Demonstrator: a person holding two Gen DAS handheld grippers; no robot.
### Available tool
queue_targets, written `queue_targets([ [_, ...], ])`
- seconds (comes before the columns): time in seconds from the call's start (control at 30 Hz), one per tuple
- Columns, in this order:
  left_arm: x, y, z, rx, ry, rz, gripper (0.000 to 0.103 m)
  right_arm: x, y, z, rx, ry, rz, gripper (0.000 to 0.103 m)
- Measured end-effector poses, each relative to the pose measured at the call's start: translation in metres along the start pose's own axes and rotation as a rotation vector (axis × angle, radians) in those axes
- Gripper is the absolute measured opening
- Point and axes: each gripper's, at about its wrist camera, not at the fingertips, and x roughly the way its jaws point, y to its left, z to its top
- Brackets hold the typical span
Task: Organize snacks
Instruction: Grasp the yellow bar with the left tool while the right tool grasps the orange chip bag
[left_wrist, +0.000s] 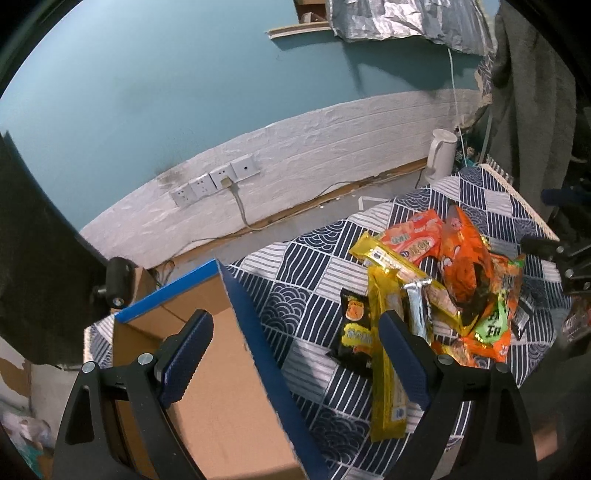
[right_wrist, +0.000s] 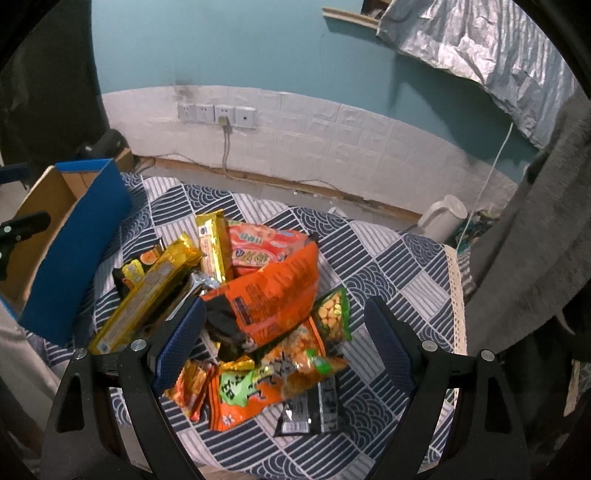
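Hovering above the worktop (left_wrist: 306, 291) with its patterned navy-and-white cloth, the left gripper (left_wrist: 295, 354) has its jaws wide apart and holds nothing; it sits over the blue rim of an open cardboard box (left_wrist: 229, 387), whose brown inside shows no snacks. Just right of the box lies the pile of snacks (right_wrist: 243, 306): two long yellow packets (left_wrist: 386, 354), a small black pouch (left_wrist: 354, 332), a silver-wrapped bar (left_wrist: 417, 310), and a big orange bag (right_wrist: 273, 295) leaning over smaller orange and green packs. The right gripper (right_wrist: 284, 339) hangs over that pile, jaws likewise spread and empty, with the orange bag between its fingers. A small green pack of peanuts (right_wrist: 332, 314) rests beside the bag. A white kettle (right_wrist: 443, 218) stands at the far corner, near the wall with its row of sockets (right_wrist: 216, 114).
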Motion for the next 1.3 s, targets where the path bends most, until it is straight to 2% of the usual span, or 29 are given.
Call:
queue_targets([
  [0.17,0.018,0.003,0.011,-0.018,0.007,-0.022,0.093,0.026,0.002,0.018,0.02,0.056,0.0,0.086],
  [0.37,0.044,0.008,0.007,-0.052,0.053,-0.038,0.093,0.071,-0.004,0.024,0.121,0.177,0.014,0.086],
  [0.57,0.066,0.015,0.004,-0.088,0.101,-0.046,0.093,0.097,-0.001,0.024,0.128,0.225,-0.026,0.086],
  [0.77,0.074,0.011,0.004,-0.087,0.112,-0.067,0.093,0.118,0.004,0.016,0.11,0.283,-0.033,0.086],
  [0.93,0.078,0.004,0.001,-0.072,0.129,-0.079,0.093,0.125,-0.008,-0.001,0.136,0.337,-0.04,0.086],
  [1.1,0.078,-0.009,-0.003,-0.038,0.14,-0.084,0.093,0.133,-0.029,-0.017,0.243,0.369,0.049,0.086],
  [1.17,0.079,-0.015,-0.005,-0.03,0.149,-0.097,0.093,0.137,-0.036,-0.022,0.288,0.375,0.098,0.082],
  [1.2,0.078,-0.018,-0.006,-0.028,0.153,-0.104,0.093,0.137,-0.04,-0.023,0.307,0.367,0.139,0.071],
  [1.3,0.079,-0.029,-0.009,-0.005,0.163,-0.115,0.093,0.13,-0.04,-0.021,0.289,0.345,0.162,0.062],
])
